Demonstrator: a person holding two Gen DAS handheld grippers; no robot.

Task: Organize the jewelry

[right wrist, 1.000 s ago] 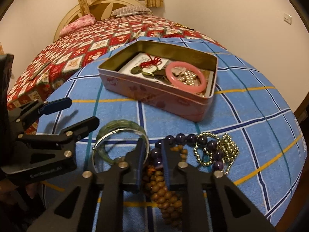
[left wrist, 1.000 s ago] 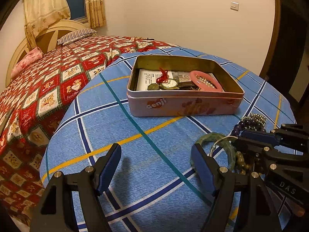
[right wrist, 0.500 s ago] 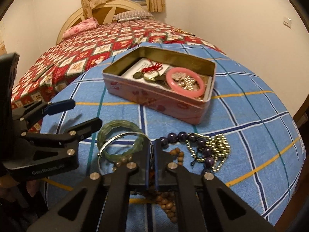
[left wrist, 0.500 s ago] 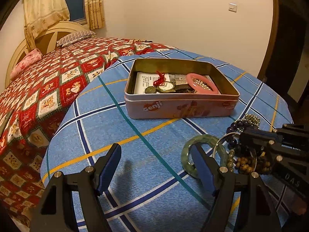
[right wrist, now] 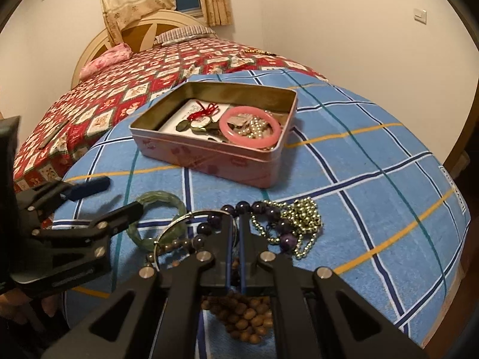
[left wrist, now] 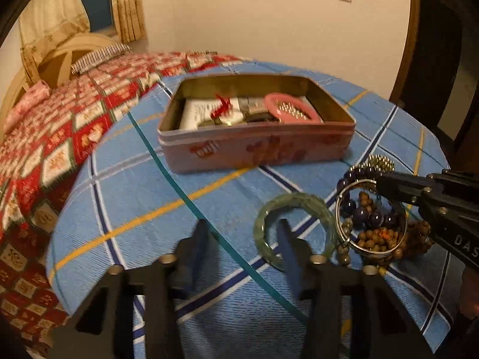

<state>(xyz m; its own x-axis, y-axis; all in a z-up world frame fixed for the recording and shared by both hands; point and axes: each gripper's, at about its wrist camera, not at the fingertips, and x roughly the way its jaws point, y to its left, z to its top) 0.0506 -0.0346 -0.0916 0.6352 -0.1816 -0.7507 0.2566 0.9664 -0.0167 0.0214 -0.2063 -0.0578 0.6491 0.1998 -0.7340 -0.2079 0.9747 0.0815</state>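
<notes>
A pink tin [left wrist: 257, 146] [right wrist: 209, 161] holds a pink bangle [right wrist: 250, 130], a watch and a red cord. On the blue checked cloth lie a green jade bangle [left wrist: 295, 227] [right wrist: 158, 202], purple beads [right wrist: 257, 209], a gold bead chain [right wrist: 302, 218] and brown wooden beads [right wrist: 239, 317]. My right gripper [right wrist: 236, 230] is shut on a thin silver bangle [left wrist: 369, 215] [right wrist: 176, 227], held tilted just above the beads. My left gripper [left wrist: 242, 245] is open, its right finger inside the jade bangle's ring.
A bed with a red patterned quilt [right wrist: 119, 95] lies beyond the round table's far left edge. A wall stands behind, and a dark door frame [left wrist: 431, 59] at the right. Bare blue cloth [right wrist: 374, 179] lies right of the tin.
My right gripper closed on the silver bangle and lifted it off the jade bangle. My left gripper narrowed and moved right, its right finger now inside the jade bangle.
</notes>
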